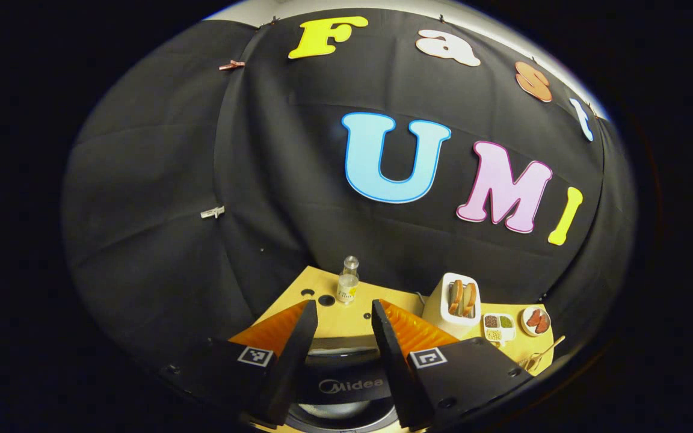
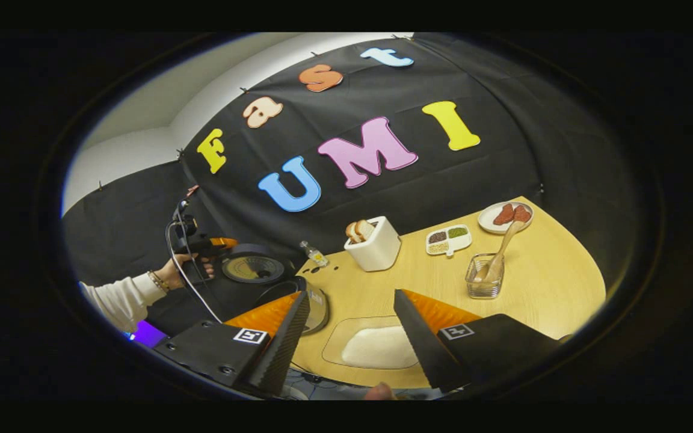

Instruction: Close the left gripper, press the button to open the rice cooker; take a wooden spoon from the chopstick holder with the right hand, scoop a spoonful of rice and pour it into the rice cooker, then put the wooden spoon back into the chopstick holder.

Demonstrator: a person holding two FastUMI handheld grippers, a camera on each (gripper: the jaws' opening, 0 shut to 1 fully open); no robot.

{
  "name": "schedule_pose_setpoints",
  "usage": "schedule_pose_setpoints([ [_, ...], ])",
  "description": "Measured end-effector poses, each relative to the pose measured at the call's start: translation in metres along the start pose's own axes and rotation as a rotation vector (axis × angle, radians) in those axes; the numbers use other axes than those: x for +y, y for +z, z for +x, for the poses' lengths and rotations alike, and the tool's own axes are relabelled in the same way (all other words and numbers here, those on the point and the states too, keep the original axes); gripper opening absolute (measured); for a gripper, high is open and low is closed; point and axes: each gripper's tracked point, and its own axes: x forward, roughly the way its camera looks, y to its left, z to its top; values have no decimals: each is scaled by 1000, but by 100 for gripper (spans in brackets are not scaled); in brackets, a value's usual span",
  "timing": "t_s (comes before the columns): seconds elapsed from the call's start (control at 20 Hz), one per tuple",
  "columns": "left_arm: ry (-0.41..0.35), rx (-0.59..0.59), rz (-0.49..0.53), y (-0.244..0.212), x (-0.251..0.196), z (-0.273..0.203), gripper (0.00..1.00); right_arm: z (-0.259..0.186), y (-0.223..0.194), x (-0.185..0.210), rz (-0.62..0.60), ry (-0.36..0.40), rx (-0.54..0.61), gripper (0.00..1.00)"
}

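- Left gripper view: left tongs (image 1: 343, 313) are held wide with nothing between them. The rice cooker (image 1: 346, 385) is seen directly below them at bottom centre, partly hidden by the fingers; whether the lid is up cannot be told here.
- Right gripper view: right tongs (image 2: 351, 304) are wide and empty. The wooden spoon (image 2: 501, 246) stands in the chopstick holder (image 2: 485, 278) up and right of the tongs, handle tilted toward the upper right. The rice (image 2: 379, 347) lies on the bench (image 2: 539, 282) between the fingers. The right tongs are judged nearer the spoon.

Wooden table (image 2: 539, 282) carries toaster (image 2: 378, 248), chopstick holder (image 2: 485, 284), rice tray (image 2: 376, 346).
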Motion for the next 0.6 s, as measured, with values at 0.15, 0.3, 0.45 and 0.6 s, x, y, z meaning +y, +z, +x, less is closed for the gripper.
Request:
schedule_pose_setpoints([
  [0.15, 19, -16, 41, -45, 1, -17, 68, 0, -1, 2, 6, 4, 2, 88],
  [0.3, 1, 13, 29, -106, -6, -34, 52, 3, -8, 3, -1, 11, 17, 88],
  [0.45, -12, 17, 34, -151, -6, -39, 56, 4, -15, 7, 11, 20, 35, 88],
  [0.6, 8, 11, 113, -181, -7, -35, 53, 5, -22, 10, -2, 26, 54, 88],
])
